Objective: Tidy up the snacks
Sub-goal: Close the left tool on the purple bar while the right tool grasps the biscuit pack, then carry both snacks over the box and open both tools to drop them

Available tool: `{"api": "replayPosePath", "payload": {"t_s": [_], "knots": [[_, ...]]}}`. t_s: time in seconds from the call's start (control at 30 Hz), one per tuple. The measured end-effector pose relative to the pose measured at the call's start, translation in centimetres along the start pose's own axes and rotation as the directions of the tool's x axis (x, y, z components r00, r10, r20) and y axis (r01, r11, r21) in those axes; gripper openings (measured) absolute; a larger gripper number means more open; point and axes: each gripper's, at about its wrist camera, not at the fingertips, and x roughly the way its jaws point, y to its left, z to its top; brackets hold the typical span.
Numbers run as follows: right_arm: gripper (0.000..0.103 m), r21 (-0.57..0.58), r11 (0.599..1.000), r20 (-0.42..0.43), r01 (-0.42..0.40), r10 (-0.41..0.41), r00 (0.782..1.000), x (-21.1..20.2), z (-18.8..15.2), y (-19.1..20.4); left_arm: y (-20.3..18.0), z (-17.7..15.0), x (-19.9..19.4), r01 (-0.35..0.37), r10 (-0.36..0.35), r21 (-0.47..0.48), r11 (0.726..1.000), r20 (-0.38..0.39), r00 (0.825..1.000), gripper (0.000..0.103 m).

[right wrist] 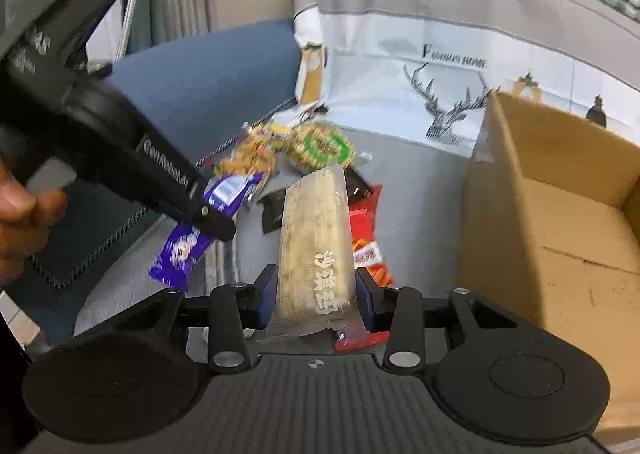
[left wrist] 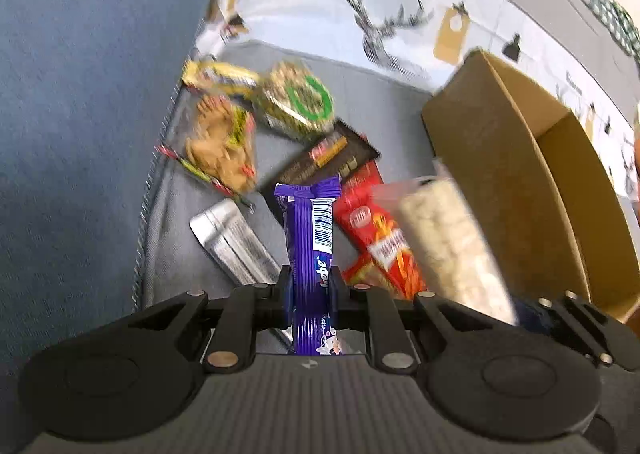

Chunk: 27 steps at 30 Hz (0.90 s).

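Note:
My left gripper (left wrist: pixel 311 286) is shut on a purple chocolate bar (left wrist: pixel 311 242), held upright above the grey cushion. From the right wrist view the same left gripper (right wrist: pixel 212 220) grips that purple bar (right wrist: pixel 180 254) at the left. A clear pack of pale puffed-rice cake (right wrist: pixel 316 238) stands clamped in my right gripper (right wrist: pixel 316 294); it shows blurred in the left wrist view as the pale pack (left wrist: pixel 448 246). On the cushion lie a red snack pack (left wrist: pixel 372 230), a dark brown pack (left wrist: pixel 324 158), a silver pack (left wrist: pixel 232 242), a biscuit pack (left wrist: pixel 220 146) and a green-labelled pack (left wrist: pixel 300 102).
An open cardboard box (right wrist: pixel 560 214) stands to the right on the sofa; the left wrist view shows the box (left wrist: pixel 520 158) too. Behind is a backrest cover with a deer print (right wrist: pixel 444 110). Blue fabric (left wrist: pixel 80 114) lies to the left. A hand (right wrist: pixel 20 222) holds the left gripper.

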Motion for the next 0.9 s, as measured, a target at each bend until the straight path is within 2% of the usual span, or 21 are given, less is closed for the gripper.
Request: {"api": "replayPosePath", "payload": {"t_s": [0.17, 0.4, 0.53, 0.67, 0.77, 0.83, 0.87, 0.9], "knots": [[0.042, 0.060, 0.998, 0.068, -0.019, 0.015, 0.998, -3.0, 3.1, -1.8, -1.1, 0.6, -1.6, -0.045, 0.046, -0.006, 0.999, 0.124, 0.991, 0.018], [0.042, 0.103, 0.994, 0.194, -0.019, -0.001, 0.981, -7.1, 8.6, -6.9, -3.7, 1.4, -3.6, -0.048, 0.046, 0.001, 0.999, 0.280, 0.959, 0.018], [0.042, 0.129, 0.990, 0.245, 0.059, -0.090, 0.965, -7.2, 7.4, -9.9, -5.7, 1.6, -4.5, -0.032, 0.015, 0.044, 0.999, 0.344, 0.939, 0.018], [0.042, 0.217, 0.974, 0.186, 0.067, -0.109, 0.977, -6.8, 5.9, -13.0, -8.2, 1.8, -4.6, 0.007, -0.028, 0.064, 0.998, 0.338, 0.941, 0.018], [0.041, 0.222, 0.971, 0.208, 0.088, -0.135, 0.969, -7.6, 5.9, -14.4, -9.9, 2.4, -4.4, 0.079, -0.085, 0.032, 0.996, 0.322, 0.943, 0.018], [0.040, 0.228, 0.968, 0.216, 0.105, -0.156, 0.964, -7.9, 5.5, -15.2, -11.6, 2.6, -4.6, 0.110, -0.120, 0.049, 0.993, 0.328, 0.937, 0.018], [0.038, 0.236, 0.965, 0.213, 0.115, -0.166, 0.963, -7.9, 5.3, -15.6, -12.6, 2.6, -4.7, 0.113, -0.129, 0.066, 0.991, 0.333, 0.934, 0.018], [0.014, 0.246, 0.962, 0.211, 0.122, -0.176, 0.961, -7.9, 5.1, -15.9, -13.5, 2.7, -4.6, 0.120, -0.139, 0.076, 0.990, 0.335, 0.932, 0.018]]}}
